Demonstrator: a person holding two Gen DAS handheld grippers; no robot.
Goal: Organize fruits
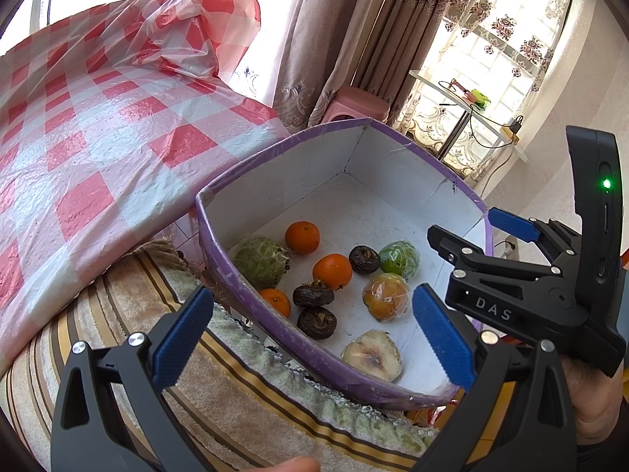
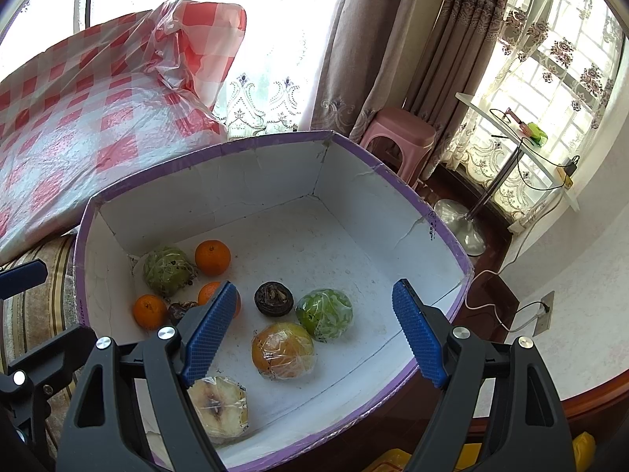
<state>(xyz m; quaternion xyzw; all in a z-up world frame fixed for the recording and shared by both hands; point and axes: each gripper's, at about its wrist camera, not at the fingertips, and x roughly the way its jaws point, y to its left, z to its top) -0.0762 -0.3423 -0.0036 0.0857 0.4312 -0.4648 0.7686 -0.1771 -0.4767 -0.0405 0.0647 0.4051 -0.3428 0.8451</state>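
Over on the far left, a red-and-white checked plastic sheet (image 1: 98, 129) covers a raised surface, with a striped towel (image 1: 251, 389) spread below it at the near edge. The left gripper (image 1: 314, 338) hangs there with its blue pads spread wide, nothing between them but open air above the near rim of the box (image 1: 275, 145).

Now the fruit, all lying on the white floor of that purple-edged box. In its left corner sits a green netted fruit (image 2: 167, 269), and just beside it an orange (image 2: 212, 257). A second orange (image 2: 150, 311) lies nearer, by the left wall, and a third orange (image 1: 332, 270) is partly hidden behind the right gripper's left pad. Three dark wrinkled fruits: one (image 2: 274, 299) in the middle, the other two (image 1: 313, 295) (image 1: 316, 322) close together near the left wall. To the right of the middle one is a green fruit in cling film (image 2: 324, 314), touching a wrapped orange-yellow fruit (image 2: 283, 350) in front of it. A wrapped cut half (image 2: 218, 407) lies nearest, pale flesh upward.

The right gripper (image 2: 314, 334) hovers over the box, pads well apart and empty, the wrapped orange-yellow fruit showing between them below.

Off to the right, a pink stool (image 2: 397, 137) stands by the curtains (image 2: 354, 47), then a small white table (image 2: 511, 133)
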